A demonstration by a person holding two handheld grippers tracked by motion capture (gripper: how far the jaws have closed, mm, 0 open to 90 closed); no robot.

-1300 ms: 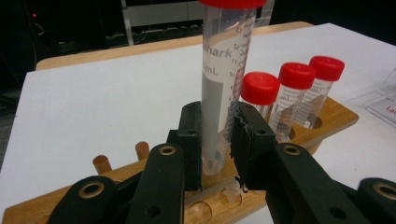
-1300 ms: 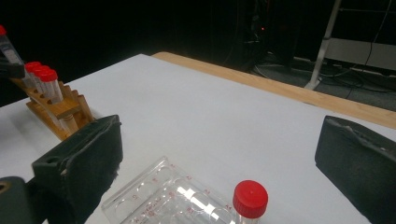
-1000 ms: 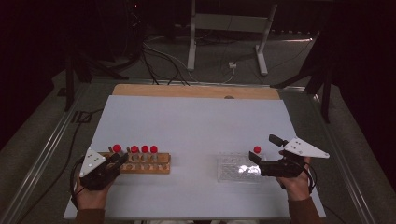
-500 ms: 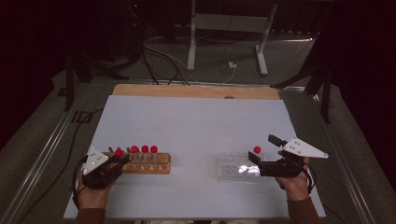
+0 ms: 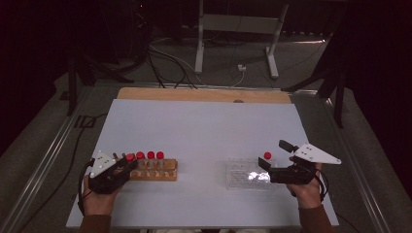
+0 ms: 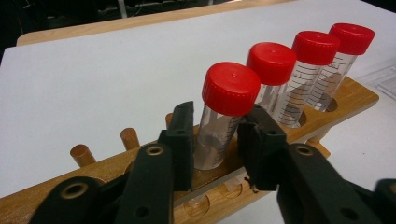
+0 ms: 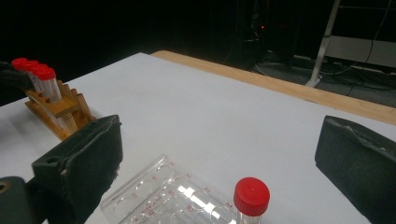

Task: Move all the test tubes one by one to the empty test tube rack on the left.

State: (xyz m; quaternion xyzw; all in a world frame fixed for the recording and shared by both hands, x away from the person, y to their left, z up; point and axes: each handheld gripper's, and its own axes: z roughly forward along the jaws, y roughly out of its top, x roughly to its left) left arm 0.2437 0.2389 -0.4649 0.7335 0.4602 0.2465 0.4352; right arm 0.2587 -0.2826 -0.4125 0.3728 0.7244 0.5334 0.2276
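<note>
Since earlier, left gripper (image 6: 215, 140) has closed onto the end tube (image 6: 223, 112) in the wooden rack (image 6: 345, 100), which holds four tubes. Right gripper (image 7: 219, 163) gapes wide over a clear rack (image 7: 159, 196) holding one tube (image 7: 251, 200).

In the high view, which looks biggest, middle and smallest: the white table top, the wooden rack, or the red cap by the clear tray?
1. White table top: biggest by far.
2. Wooden rack: middle.
3. Red cap by the clear tray: smallest, a tiny dot.

All sit at similar depth, so the order is safe.

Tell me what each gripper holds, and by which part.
Left gripper clamps a red-capped tube by its clear body below the cap. Right gripper holds nothing.
</note>
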